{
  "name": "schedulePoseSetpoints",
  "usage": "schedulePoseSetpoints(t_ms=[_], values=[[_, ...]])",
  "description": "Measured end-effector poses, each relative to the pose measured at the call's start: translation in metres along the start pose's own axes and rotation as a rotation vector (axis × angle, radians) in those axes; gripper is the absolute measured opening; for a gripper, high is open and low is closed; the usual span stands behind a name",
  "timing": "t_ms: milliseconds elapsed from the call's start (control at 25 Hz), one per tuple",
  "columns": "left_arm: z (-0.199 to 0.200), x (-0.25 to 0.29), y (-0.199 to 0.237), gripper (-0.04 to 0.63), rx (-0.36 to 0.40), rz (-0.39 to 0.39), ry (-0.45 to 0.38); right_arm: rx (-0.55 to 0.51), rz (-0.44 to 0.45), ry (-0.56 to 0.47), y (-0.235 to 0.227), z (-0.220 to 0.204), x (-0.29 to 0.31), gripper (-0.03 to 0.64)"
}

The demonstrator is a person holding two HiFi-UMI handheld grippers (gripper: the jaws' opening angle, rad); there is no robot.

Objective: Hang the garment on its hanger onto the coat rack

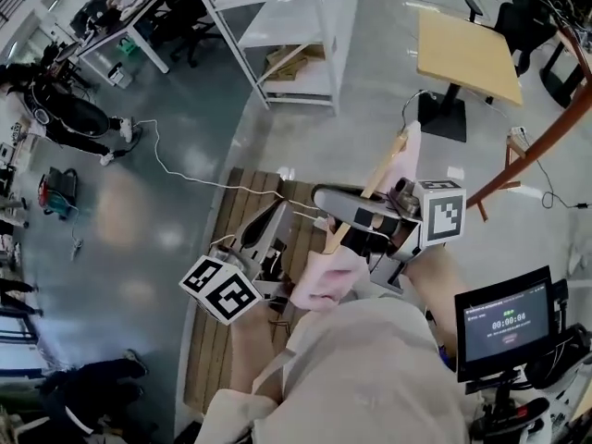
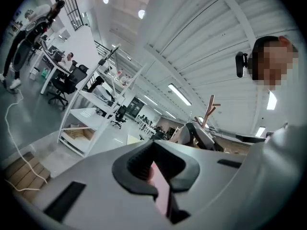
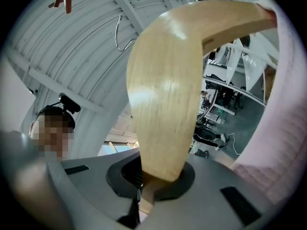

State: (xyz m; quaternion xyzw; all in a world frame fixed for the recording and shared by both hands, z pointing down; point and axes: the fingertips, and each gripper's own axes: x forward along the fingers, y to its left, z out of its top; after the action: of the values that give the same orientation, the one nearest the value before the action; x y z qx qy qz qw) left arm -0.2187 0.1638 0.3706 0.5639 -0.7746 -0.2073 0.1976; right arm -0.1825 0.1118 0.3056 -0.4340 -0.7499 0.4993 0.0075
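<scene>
Head view: my left gripper and right gripper hold the pink garment on its wooden hanger above the floor.

Left gripper view: jaws clenched on a pink fold, and the coat rack stands well ahead.

Right gripper view: jaws clamped on the hanger's arm, with the hook free.

I judge this to be the carrying step. Next, the hook must reach a peg.

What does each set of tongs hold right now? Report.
Left tongs: closed on the pink garment.
Right tongs: closed on the wooden hanger.
</scene>
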Motion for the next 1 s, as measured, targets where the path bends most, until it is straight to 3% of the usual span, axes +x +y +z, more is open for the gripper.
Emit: schedulePoseSetpoints(t_ms=[440, 1000], values=[[0.019, 0.168, -0.048, 0.006, 0.003, -0.183, 0.125, -0.014, -0.07, -0.087, -0.022, 0.141, -0.056, 0.012], [0.043, 0.251, -0.108, 0.006, 0.084, -0.412, 0.129, -0.096, -0.056, -0.164, 0.01, 0.228, -0.088, 0.012]])
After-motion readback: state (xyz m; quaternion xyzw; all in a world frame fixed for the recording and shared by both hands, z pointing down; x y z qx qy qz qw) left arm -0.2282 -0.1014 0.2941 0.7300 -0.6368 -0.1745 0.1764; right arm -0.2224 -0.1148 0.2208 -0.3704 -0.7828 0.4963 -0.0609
